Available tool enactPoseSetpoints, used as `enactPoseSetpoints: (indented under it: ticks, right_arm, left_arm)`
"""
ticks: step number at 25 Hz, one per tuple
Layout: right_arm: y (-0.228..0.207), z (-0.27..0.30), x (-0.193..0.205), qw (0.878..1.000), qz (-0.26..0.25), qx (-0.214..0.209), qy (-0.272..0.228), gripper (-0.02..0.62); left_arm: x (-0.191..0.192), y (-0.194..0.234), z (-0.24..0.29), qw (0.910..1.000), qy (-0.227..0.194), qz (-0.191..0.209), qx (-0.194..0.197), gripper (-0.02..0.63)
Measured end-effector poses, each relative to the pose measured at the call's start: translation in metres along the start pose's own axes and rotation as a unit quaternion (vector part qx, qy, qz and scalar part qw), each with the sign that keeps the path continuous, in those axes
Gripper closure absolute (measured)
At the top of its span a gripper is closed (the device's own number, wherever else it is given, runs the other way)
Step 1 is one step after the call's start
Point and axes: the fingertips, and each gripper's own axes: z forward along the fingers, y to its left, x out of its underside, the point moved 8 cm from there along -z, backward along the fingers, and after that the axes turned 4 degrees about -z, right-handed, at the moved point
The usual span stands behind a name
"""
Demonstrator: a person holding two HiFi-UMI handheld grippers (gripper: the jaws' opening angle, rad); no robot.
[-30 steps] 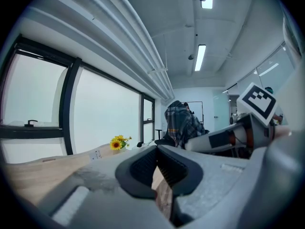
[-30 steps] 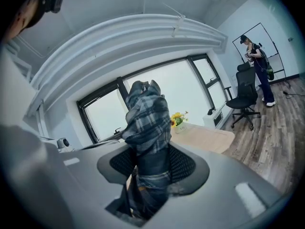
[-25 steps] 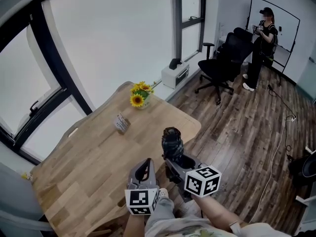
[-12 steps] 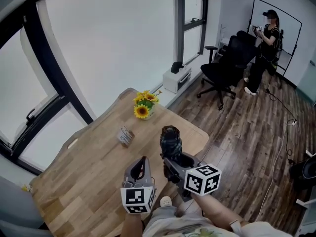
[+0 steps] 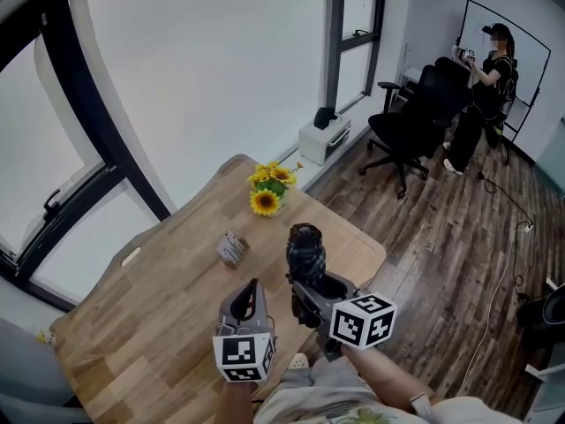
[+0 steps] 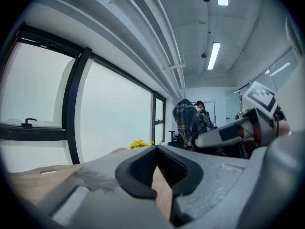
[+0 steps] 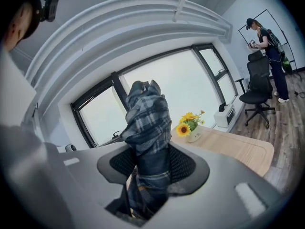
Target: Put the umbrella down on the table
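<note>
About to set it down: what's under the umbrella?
Bare wooden table shows around the umbrella; sunflowers stand farther off. The right gripper and umbrella cover the spot directly beneath.

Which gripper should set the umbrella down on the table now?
Right. The right gripper is already clamped on the folded umbrella, with the table just ahead. The left gripper has its jaws together, with nothing between them.

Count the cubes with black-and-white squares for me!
2. One cube rides on the left gripper, the other on the right gripper holding the umbrella. None seems hidden.
</note>
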Motion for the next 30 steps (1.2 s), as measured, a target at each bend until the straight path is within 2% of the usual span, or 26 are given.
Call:
enactPoseSetpoints:
  ticks: [18, 30]
  right_arm:
    - [0.013, 0.057, 0.022, 0.998, 0.021, -0.026, 0.046, 0.405]
    - [0.013, 0.088, 0.041, 0.996, 0.037, -0.025, 0.076, 0.405]
  left_arm:
    - [0.02, 0.033, 0.002, 0.9995, 0.017, -0.015, -0.022, 0.601]
    - [0.036, 0.057, 0.006, 0.9985, 0.039, -0.023, -0.03, 0.601]
